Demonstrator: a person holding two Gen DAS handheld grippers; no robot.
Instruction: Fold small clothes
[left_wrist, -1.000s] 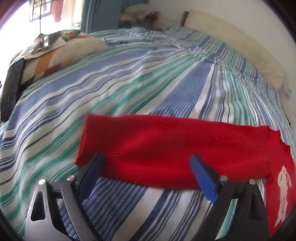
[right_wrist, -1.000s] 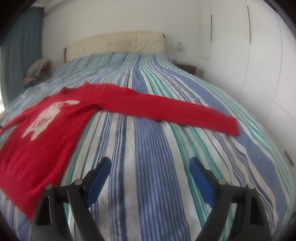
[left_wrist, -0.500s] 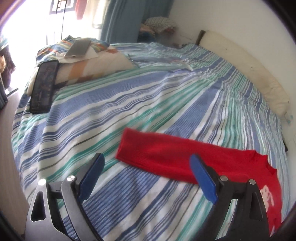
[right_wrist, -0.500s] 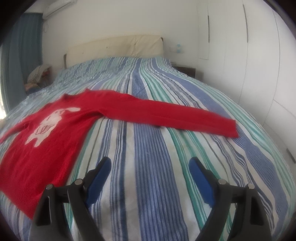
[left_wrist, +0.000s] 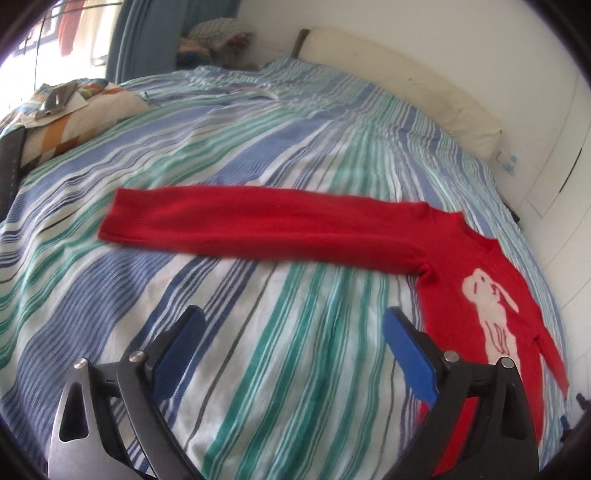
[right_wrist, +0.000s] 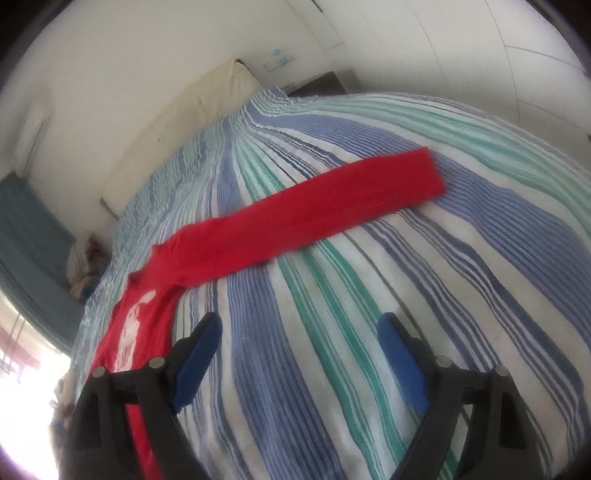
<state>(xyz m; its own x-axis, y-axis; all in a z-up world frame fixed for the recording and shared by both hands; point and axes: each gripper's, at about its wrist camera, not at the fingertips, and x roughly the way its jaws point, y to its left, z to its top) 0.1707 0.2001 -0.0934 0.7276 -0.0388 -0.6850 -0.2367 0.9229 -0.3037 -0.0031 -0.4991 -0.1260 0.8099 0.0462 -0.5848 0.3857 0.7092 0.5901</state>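
My left hand-held gripper (left_wrist: 291, 345) is spread wide, blue pads (left_wrist: 179, 349) well apart, nothing between them but striped bedcover (left_wrist: 258, 155). It points down at an angle over the bed, clear of the cloth. Just beyond it lies the red sweater (left_wrist: 476, 258), flat on the bedcover. One sleeve (left_wrist: 258, 229) runs straight out to the left across the stripes, its cuff ending well left of my gripper. The body of the sweater sits to the right, partly behind my right-hand finger, with a white rabbit figure (left_wrist: 487, 310) on the front.

My right hand-held gripper (right_wrist: 299, 354) is also wide, its blue pads (right_wrist: 199, 350) parted over bare bedcover (right_wrist: 332, 314), holding nothing. This view is tilted. From here the other sleeve (right_wrist: 314, 218) stretches up and to the right, laid flat, cuff well ahead of the fingertips. The sweater's body (right_wrist: 147, 306) drops down the left side, passing behind my left-hand finger, the white figure showing on it.

Farther out: a cream padded headboard (left_wrist: 406, 88) against the white wall at the head of the bed, a patterned pillow (left_wrist: 74, 118) at the far left edge with some flat things on top that I can't make out, a blue curtain (left_wrist: 147, 37) beside a bright window, and a heap of cloth (left_wrist: 218, 37) near the corner. White cupboard doors (right_wrist: 461, 48) line the wall on the right.
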